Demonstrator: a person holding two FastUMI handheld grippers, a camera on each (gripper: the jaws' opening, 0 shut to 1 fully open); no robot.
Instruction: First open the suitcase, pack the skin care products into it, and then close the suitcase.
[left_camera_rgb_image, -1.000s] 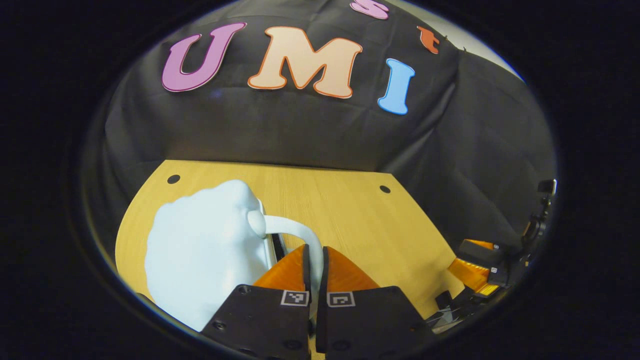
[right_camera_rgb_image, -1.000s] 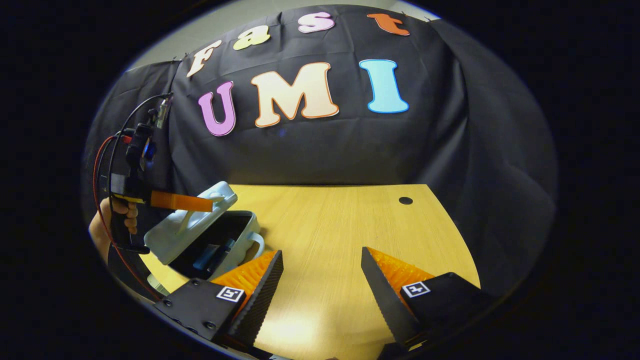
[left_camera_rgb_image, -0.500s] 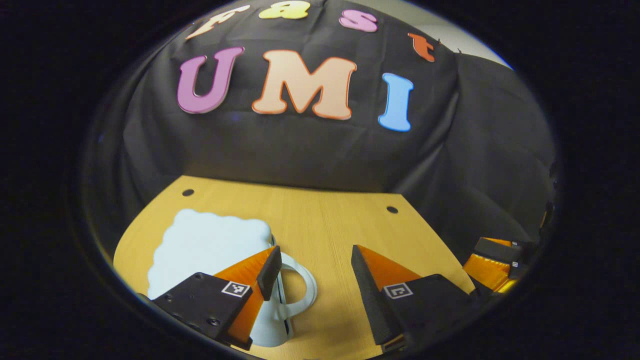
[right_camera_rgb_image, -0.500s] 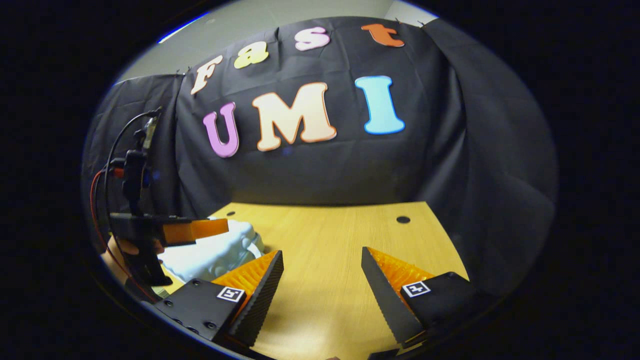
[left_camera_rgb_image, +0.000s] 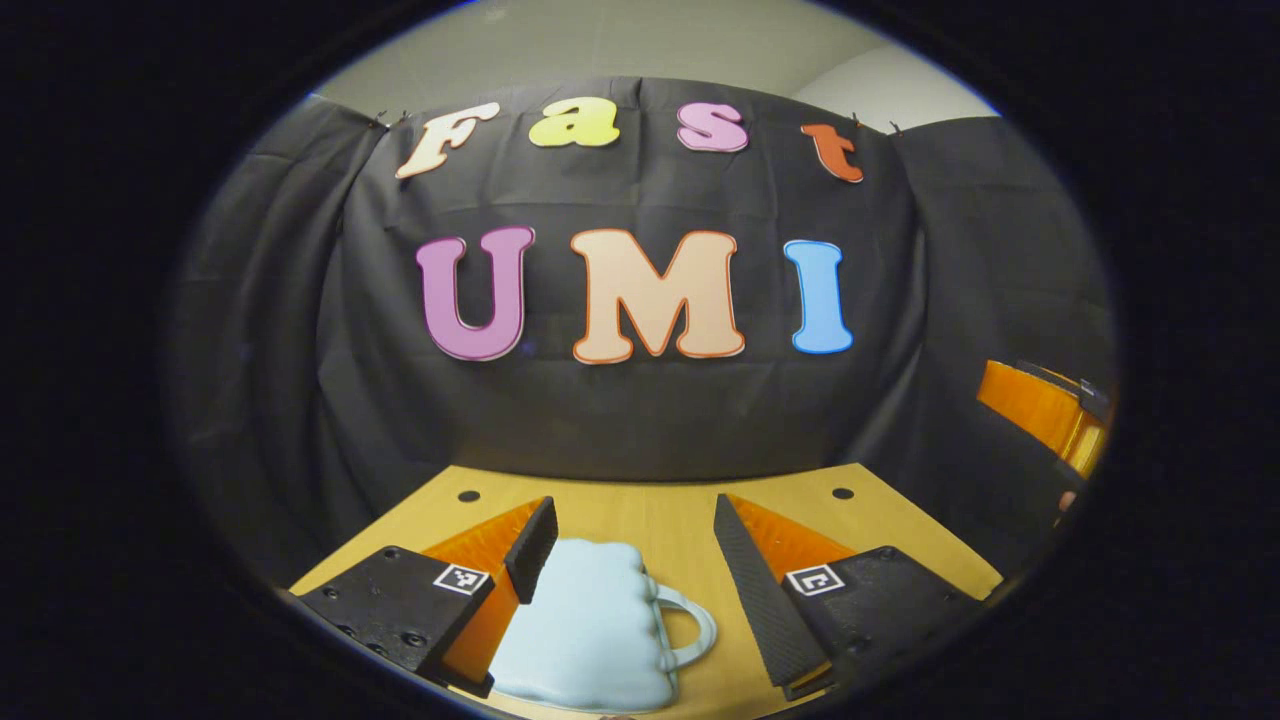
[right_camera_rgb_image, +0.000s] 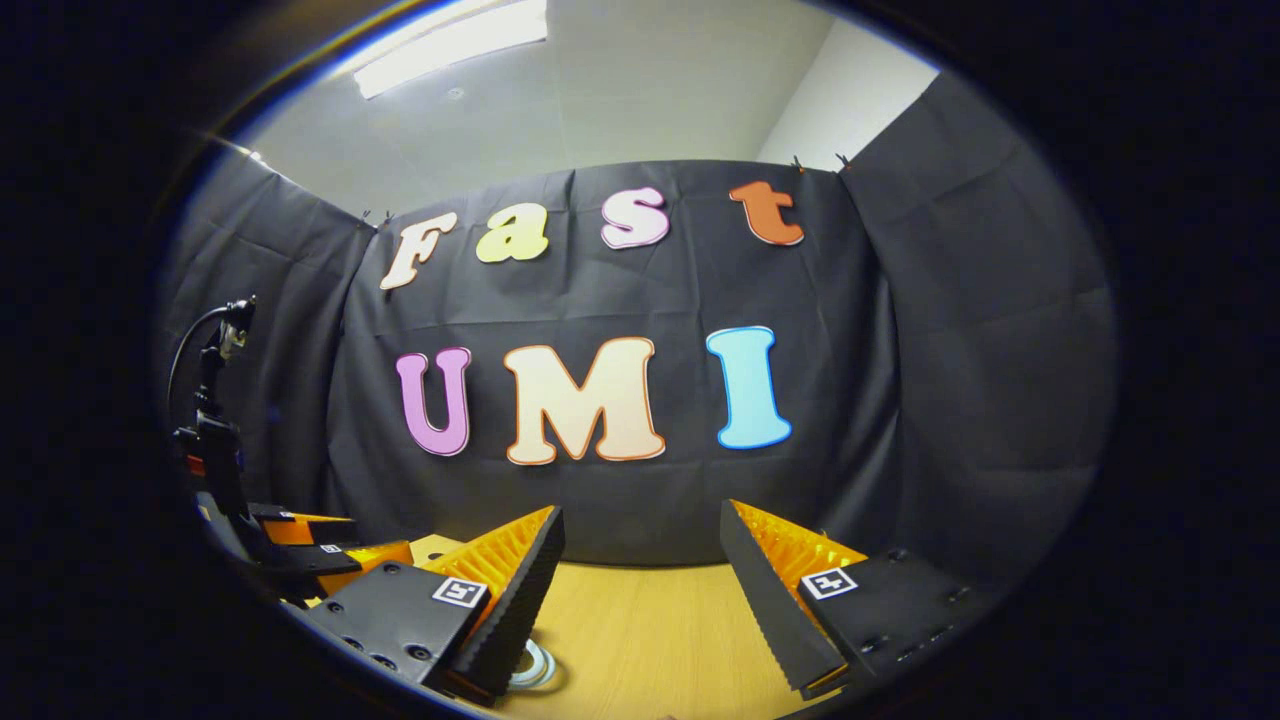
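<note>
1. One suitcase (left_camera_rgb_image: 590, 640), lid shut, on the surface (left_camera_rgb_image: 640, 510), at 6 o'clock between the open, empty left tongs (left_camera_rgb_image: 625, 540); handle toward 3 o'clock.
2. Right tongs (right_camera_rgb_image: 640, 560) open, empty, farther off.

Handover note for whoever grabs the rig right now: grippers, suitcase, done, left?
Left gripper: open, holding nothing, above the suitcase.
Right gripper: open, holding nothing, over the bare table.
Suitcase: pale blue, lid down, flat on the table, handle pointing toward the right gripper's side.
Done: lid looks closed; contents hidden.
Left: confirm the lid is fully latched; I can't tell from here.
</note>
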